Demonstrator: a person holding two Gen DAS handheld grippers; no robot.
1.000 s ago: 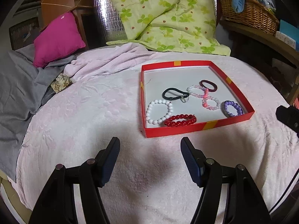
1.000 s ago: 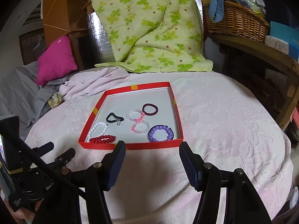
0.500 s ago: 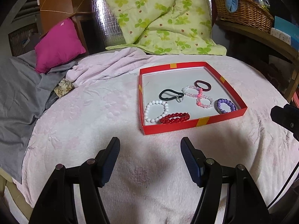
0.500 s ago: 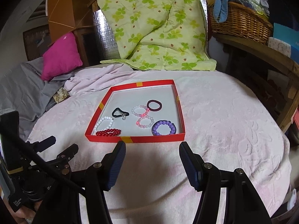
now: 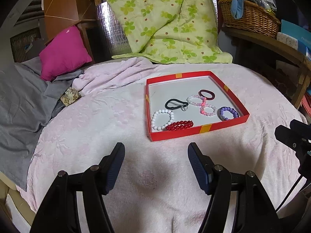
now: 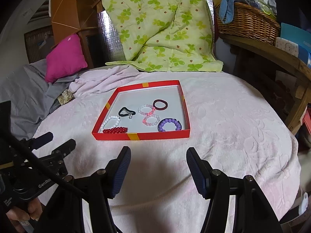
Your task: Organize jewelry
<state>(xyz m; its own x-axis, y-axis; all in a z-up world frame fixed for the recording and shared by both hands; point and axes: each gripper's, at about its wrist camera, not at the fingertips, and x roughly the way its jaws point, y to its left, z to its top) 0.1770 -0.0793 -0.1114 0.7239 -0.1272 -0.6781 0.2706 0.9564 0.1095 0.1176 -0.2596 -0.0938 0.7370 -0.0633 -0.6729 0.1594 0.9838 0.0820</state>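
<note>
- A magenta square cushion [image 5: 64, 51] leans at far left above a crumpled grey sheet [image 5: 21, 104], both at the edge of the pale pink textured blanket [image 5: 93, 128] that covers the surface.
- The left gripper [image 5: 156, 165] hovers over bare blanket, jaws spread wide and holding nothing; the shallow red cardboard tray [image 5: 194, 130] lies ahead of it and slightly right, well clear of both fingers.
- Inside the tray, from left: a white bead bracelet [image 5: 162, 119] touching a red bead bracelet [image 5: 179, 125] by the near wall, a black hair tie with a metal ring [image 5: 175, 104], two linked pink-and-white bead bracelets [image 5: 202, 104], a dark maroon hair tie [image 5: 207, 94], and a purple bead bracelet [image 5: 227, 113] in the near right corner.
- The right gripper [image 6: 158, 166] also stands open and empty, just short of the tray's near wall, the tray [image 6: 141, 136] ahead and slightly left.
- A green clover-print quilt [image 5: 165, 23] and a wicker basket [image 5: 250, 17] sit behind.
</note>
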